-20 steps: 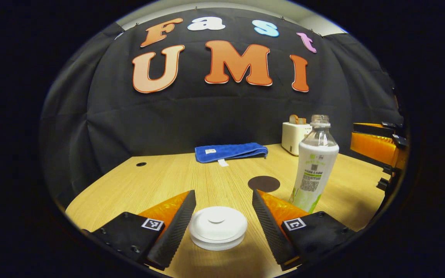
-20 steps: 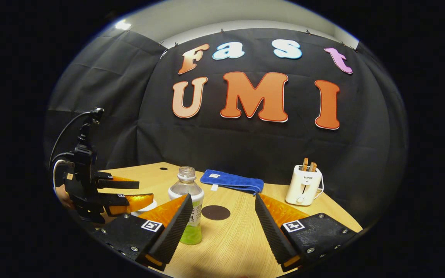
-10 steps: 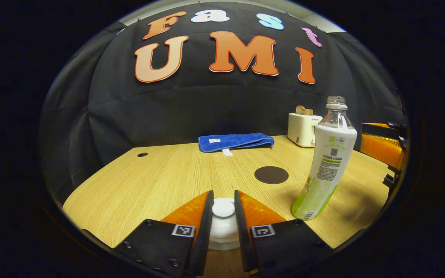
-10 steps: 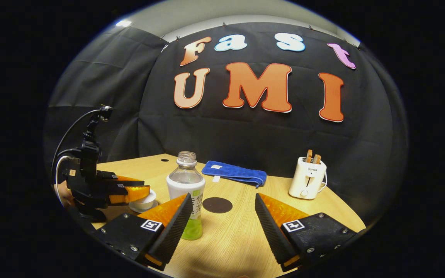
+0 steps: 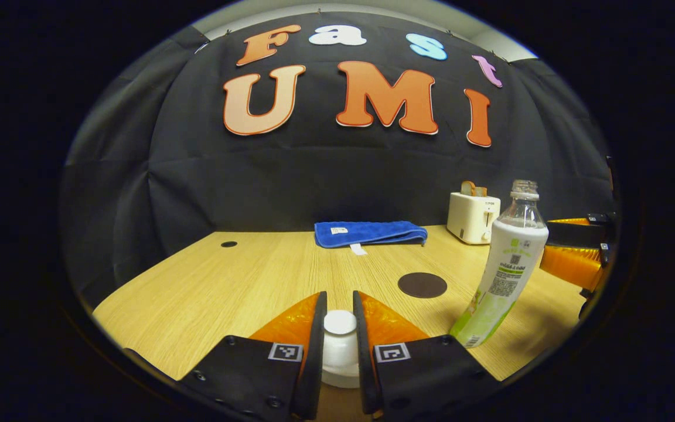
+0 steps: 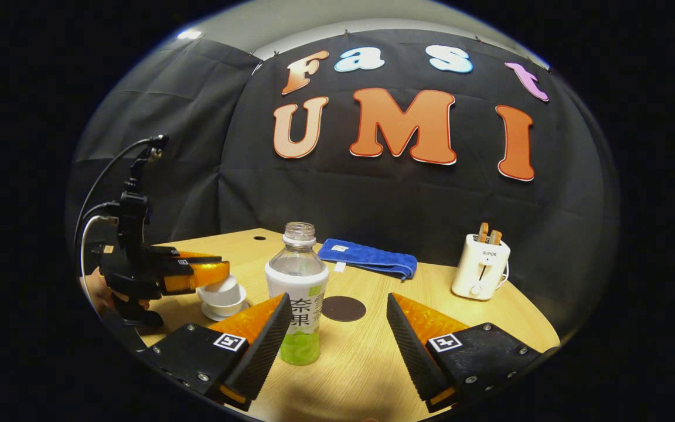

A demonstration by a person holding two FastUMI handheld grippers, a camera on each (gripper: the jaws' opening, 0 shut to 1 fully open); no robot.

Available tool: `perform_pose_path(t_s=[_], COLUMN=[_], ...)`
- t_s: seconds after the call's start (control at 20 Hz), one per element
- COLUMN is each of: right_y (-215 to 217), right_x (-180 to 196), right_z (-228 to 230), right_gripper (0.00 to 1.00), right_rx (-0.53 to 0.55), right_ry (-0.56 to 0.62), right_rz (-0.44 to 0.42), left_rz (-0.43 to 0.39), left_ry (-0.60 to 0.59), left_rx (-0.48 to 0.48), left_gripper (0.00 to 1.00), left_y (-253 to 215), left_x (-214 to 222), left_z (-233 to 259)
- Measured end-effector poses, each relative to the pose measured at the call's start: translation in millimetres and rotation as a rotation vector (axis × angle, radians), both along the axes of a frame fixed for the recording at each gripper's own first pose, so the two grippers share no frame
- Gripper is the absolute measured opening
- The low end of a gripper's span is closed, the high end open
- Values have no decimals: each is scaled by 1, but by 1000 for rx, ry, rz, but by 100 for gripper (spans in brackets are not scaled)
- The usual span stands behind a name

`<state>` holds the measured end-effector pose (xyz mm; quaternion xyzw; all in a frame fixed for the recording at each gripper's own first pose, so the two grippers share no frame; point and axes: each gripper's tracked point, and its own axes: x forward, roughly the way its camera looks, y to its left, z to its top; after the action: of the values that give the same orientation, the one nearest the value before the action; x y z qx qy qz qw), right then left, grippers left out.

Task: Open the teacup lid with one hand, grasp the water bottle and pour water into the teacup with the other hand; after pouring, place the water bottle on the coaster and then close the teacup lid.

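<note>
My left gripper is shut on the knob of the white teacup lid, low in the left gripper view. The right gripper view shows that left gripper at the left, over the white teacup on its saucer; whether the lid has lifted off is unclear. The uncapped water bottle, with a white and green label, stands just ahead of the right gripper's left finger. My right gripper is open with nothing between its fingers. The dark round coaster lies beyond it. From the left gripper view, the bottle stands right of the coaster.
A folded blue towel lies at the back of the wooden table. A white toaster with toast stands at the back right. A hand holds the left gripper at the table's left edge.
The left gripper went from open around the lid to shut on its knob. The right gripper has come closer to the bottle, staying open.
</note>
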<state>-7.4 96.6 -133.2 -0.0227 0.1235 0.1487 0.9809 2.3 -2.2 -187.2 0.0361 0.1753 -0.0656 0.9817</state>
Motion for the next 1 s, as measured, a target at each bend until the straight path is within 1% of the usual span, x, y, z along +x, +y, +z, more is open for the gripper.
perform_pose_path(t_s=[0.1,0.3,0.45,0.55,0.65,0.7,0.75,0.8,0.9,1.0], right_y=[11,36,49,57,61,60,59,60,64,67], right_x=[0,1,6,7,9,10,11,15,15,17], right_z=[-5,-16,-29,-42,-58,-63,-66,-67,-65,-58], right_gripper=[98,98,98,95,91,86,83,78,70,66], right_rx=[1,-1,3,2,-6,-13,-21,-26,-19,-54], right_ry=[10,40,70,99,138,149,157,158,167,148], right_rz=[24,70,84,92,86,76,65,53,62,65], left_rz=[16,42,63,82,103,113,122,131,144,153], left_ry=[-28,-58,-66,-61,-56,-54,-54,-56,-56,-56], left_rx=[10,16,9,4,-2,-4,-5,-4,-4,-9], left_gripper=[31,30,29,30,30,30,30,30,30,30], left_y=[8,26,40,53,66,72,78,84,94,101], left_x=[0,-5,-10,-15,-20,-22,-25,-29,-33,-38], left_z=[8,21,20,17,13,11,10,10,8,7])
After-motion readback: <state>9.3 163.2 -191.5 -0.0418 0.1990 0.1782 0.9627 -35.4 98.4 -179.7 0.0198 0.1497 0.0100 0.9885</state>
